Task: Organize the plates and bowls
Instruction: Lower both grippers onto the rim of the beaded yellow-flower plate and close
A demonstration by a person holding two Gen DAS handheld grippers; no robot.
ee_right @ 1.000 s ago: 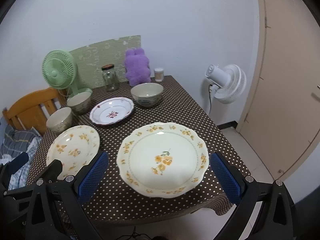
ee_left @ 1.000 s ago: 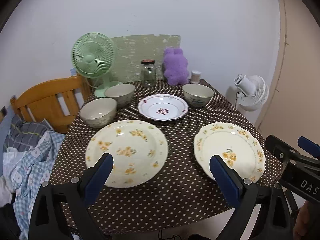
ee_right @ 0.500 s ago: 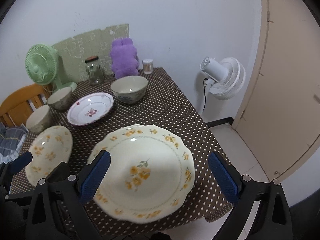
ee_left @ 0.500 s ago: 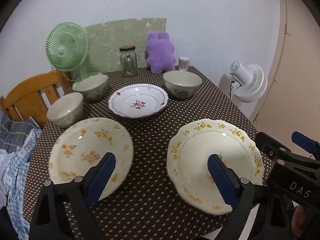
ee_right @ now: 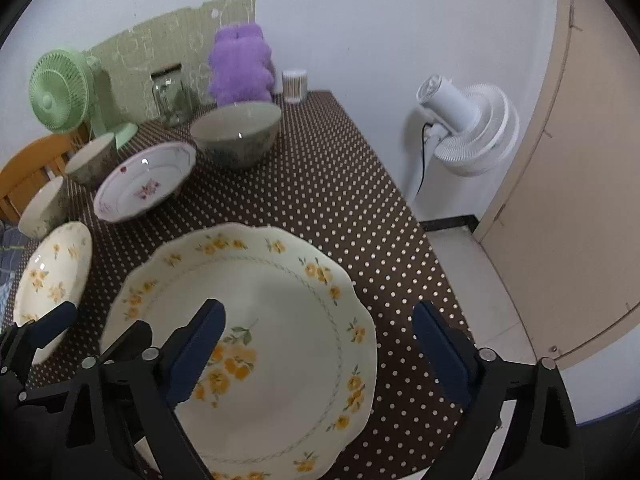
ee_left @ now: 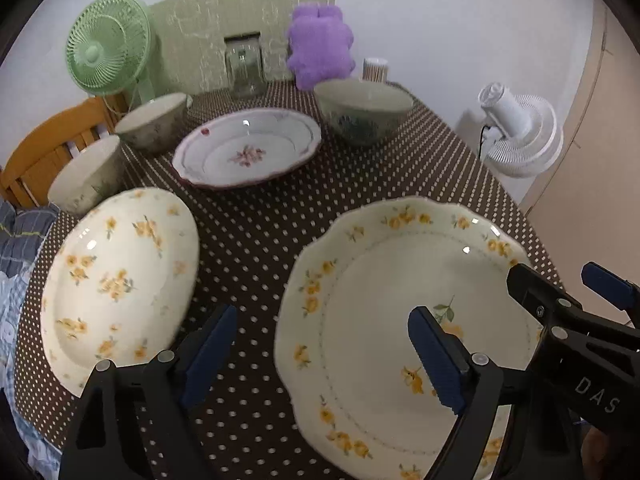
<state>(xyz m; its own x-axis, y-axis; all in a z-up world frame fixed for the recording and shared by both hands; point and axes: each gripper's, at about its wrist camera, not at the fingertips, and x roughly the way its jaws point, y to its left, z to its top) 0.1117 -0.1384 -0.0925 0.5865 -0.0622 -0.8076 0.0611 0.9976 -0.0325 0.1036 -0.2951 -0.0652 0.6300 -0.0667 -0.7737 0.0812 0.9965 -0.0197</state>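
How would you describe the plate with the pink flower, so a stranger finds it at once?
Look at the dotted brown tablecloth. Near its middle, between the small bowls and the large bowl, lies the white plate. Only it has a dark red rim and a pink flower; the others bear yellow flowers.

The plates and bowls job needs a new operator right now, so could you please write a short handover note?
Left gripper: empty, jaws closing, above the gap between the two yellow-flower plates.
Right gripper: empty, jaws closing, over the near yellow-flower plate.
Second yellow-flower plate, pink-flower plate and three bowls sit apart on the table.
Done: nothing stacked. Left: everything.
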